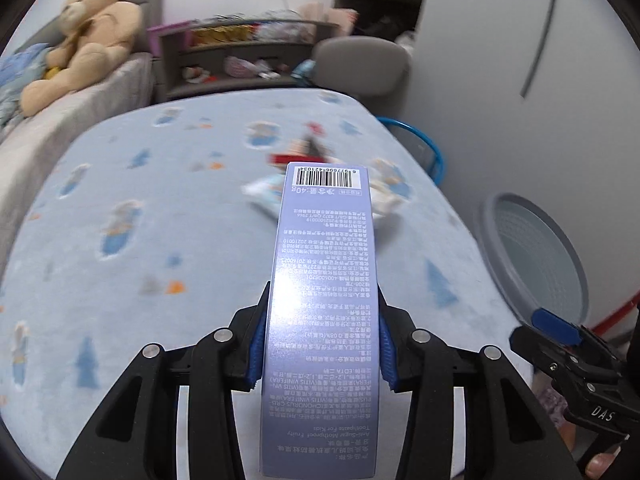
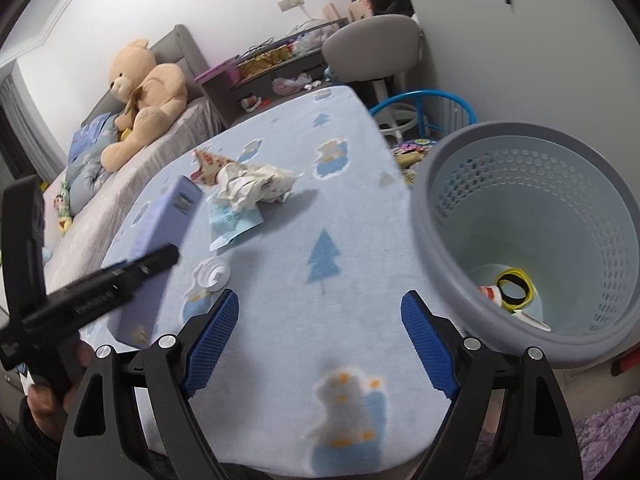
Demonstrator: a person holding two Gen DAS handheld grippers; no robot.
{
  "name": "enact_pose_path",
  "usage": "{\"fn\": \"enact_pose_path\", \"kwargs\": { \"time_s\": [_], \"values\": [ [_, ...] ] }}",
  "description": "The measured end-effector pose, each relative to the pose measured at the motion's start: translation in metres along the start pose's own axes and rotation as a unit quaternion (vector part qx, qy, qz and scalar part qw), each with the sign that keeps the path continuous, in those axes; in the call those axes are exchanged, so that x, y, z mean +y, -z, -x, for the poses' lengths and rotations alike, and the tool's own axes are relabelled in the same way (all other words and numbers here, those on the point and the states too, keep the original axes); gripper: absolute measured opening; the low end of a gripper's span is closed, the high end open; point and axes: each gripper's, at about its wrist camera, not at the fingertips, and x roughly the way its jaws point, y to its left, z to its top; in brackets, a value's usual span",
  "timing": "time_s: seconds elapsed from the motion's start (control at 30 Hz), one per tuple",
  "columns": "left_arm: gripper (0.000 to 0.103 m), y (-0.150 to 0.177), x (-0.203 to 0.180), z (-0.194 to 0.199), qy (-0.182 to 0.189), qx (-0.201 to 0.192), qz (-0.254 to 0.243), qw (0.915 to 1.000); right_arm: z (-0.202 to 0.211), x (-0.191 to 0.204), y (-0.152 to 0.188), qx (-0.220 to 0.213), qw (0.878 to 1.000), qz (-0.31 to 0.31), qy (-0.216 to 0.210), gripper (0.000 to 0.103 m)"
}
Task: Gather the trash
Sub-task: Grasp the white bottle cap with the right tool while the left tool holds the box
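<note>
Left claw (image 1: 320, 344) pinches a lavender cardboard toothpaste box (image 1: 320, 280), its near end cut off. Right claw (image 2: 320, 340) stands spread, empty. Crumpled white paper (image 1: 384, 200) behind the box is blurred.

One toothpaste box (image 1: 320, 280), one bin (image 2: 532, 240), one teddy bear (image 2: 148, 92), two grippers.

Soft, even room light, white shine on the purple box (image 1: 316, 300), bed cover (image 1: 160, 240) blurry in the left view, round bent edges, dark corners, faint shadows under the paper scraps (image 2: 256, 184).
</note>
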Motion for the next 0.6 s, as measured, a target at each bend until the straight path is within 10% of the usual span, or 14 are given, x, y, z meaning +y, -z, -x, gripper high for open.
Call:
{"fn": "enact_pose_path", "kwargs": {
  "time_s": [0.23, 0.6],
  "values": [
    [0.043, 0.007, 0.053, 0.017, -0.092, -0.024, 0.042, 0.9946, -0.042, 0.059, -0.009, 0.034, 0.997, 0.070, -0.029, 0.082],
    [0.043, 0.018, 0.088, 0.022, -0.123, -0.022, 0.070, 0.9897, -0.117, 0.109, -0.013, 0.087, 0.984, 0.154, 0.024, 0.069]
  ]
}}
